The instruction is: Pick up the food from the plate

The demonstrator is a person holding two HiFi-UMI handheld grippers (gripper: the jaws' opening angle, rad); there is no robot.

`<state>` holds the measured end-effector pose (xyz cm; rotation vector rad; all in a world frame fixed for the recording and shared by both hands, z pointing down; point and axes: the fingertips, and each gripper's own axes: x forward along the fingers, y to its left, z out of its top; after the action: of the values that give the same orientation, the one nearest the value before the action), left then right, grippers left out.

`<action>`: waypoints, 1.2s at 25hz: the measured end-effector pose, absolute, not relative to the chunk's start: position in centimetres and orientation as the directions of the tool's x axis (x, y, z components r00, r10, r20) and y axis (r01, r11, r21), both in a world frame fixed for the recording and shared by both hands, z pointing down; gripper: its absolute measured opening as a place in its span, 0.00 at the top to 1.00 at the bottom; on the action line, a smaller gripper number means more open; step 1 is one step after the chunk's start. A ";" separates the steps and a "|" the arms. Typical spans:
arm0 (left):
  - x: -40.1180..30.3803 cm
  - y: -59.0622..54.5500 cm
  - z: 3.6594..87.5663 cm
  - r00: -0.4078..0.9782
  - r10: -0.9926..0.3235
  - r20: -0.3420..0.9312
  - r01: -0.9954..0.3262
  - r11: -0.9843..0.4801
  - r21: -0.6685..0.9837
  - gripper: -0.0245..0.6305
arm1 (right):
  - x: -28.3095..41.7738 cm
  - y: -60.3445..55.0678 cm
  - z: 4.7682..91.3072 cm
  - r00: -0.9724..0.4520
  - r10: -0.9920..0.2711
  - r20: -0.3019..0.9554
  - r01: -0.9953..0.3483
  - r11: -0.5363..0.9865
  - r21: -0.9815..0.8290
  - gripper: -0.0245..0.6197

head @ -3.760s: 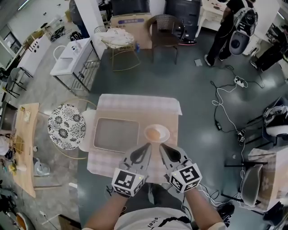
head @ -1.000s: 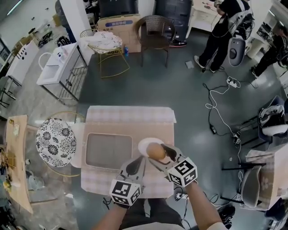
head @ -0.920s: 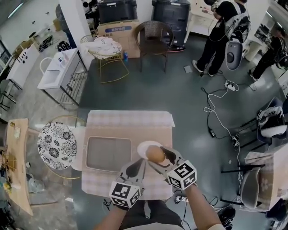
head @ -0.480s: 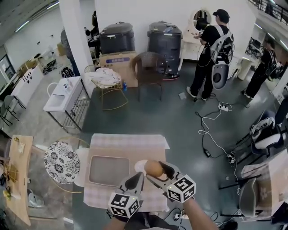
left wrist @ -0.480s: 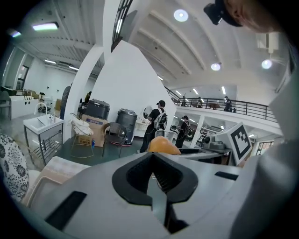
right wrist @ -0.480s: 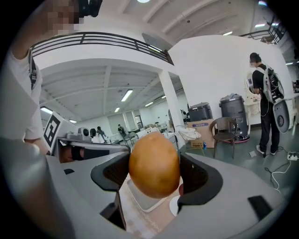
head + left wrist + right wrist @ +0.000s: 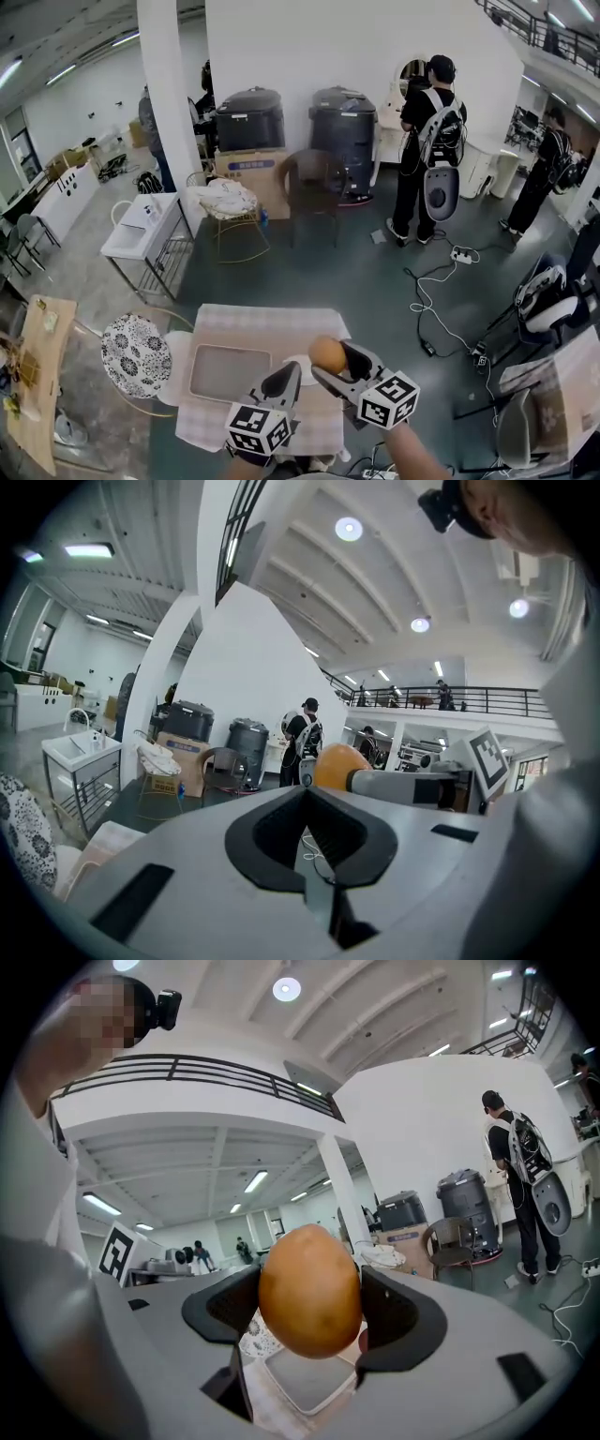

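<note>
The right tongs (image 7: 330, 362) pinch the food (image 7: 327, 354), a smooth brown oval, across its middle. In the right gripper view the food (image 7: 309, 1290) fills the gap between the two dark pads (image 7: 401, 1321) and bulges above and below them. It is held up in the air. The tray (image 7: 305, 1377) and the checked cloth of the counter show below and behind it.

In the head view the white plate (image 7: 302, 368) lies on the counter (image 7: 262, 323) at about 7 o'clock of the food and is partly covered by both tools. The grey tray (image 7: 230, 372) sits just beside the plate at its 9 o'clock.

The left tongs (image 7: 286, 380) are at 8 o'clock of the food, with the tip over the plate's near edge. In the left gripper view these tongs (image 7: 307, 799) are pressed together with nothing between them. The food (image 7: 339, 764) shows past their tip at 1 o'clock.

A stool (image 7: 136, 354) with a black-and-white patterned seat stands at the counter's 9 o'clock. A person with a backpack (image 7: 427, 141) stands well beyond the counter at 1 o'clock.
</note>
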<state>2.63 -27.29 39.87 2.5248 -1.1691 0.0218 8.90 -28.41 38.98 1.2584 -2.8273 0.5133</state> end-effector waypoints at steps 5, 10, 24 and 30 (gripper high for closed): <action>3.2 -27.3 38.4 0.673 -0.723 0.156 -0.730 -0.613 0.302 0.96 | 8.7 -28.2 37.2 -0.683 -0.723 0.105 -0.716 0.632 -0.297 0.49; 3.4 -27.6 37.3 0.666 -0.734 0.134 -0.736 -0.615 0.284 0.96 | 8.9 -28.0 36.5 -0.681 -0.725 0.102 -0.721 0.638 -0.271 0.49; 2.9 -28.0 37.1 0.645 -0.752 0.136 -0.756 -0.602 0.257 0.96 | 8.5 -28.0 37.1 -0.678 -0.726 0.110 -0.724 0.635 -0.269 0.49; 2.8 -27.9 37.5 0.643 -0.754 0.136 -0.757 -0.599 0.260 0.96 | 8.5 -27.9 37.6 -0.676 -0.728 0.113 -0.726 0.631 -0.273 0.49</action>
<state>2.84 -27.88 37.45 2.5711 -1.2149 0.0177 8.46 -27.91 37.59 1.2679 -2.8450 0.4704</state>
